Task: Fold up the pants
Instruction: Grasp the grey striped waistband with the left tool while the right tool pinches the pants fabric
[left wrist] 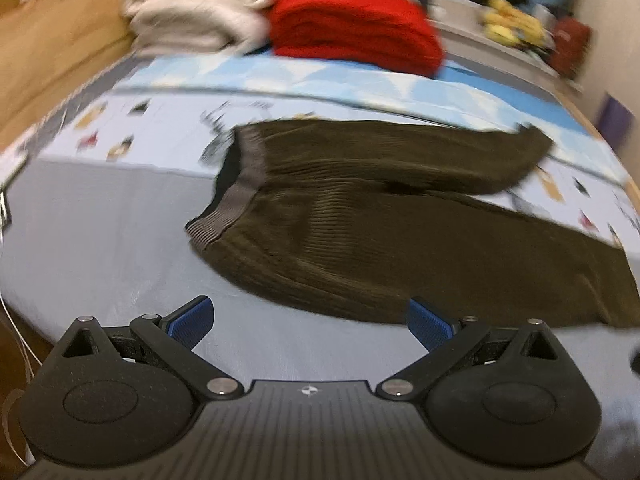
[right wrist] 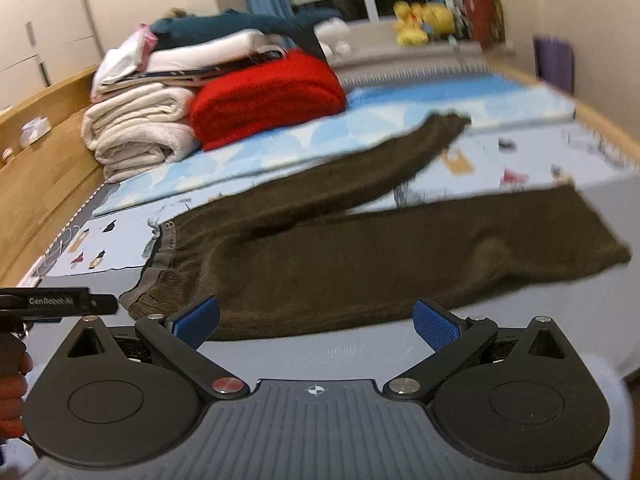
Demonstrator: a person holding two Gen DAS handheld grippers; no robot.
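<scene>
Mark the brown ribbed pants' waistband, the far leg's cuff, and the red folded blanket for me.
Grey elastic waistband (left wrist: 240,184): left wrist view, middle of band.
Far leg cuff (right wrist: 450,122): right wrist view, hem end.
Red folded blanket (right wrist: 264,100): right wrist view, top fold.

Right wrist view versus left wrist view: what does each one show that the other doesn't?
Only the right wrist view shows the left gripper at its left edge, the hand holding it, the wardrobe doors and the near leg's hem. Only the left wrist view shows its own open left gripper's fingers hovering at the pants' near edge. Both show the pants spread flat on the bed, legs splayed apart, waistband to the left, with the red blanket and folded pile behind. The right gripper is open too.
</scene>
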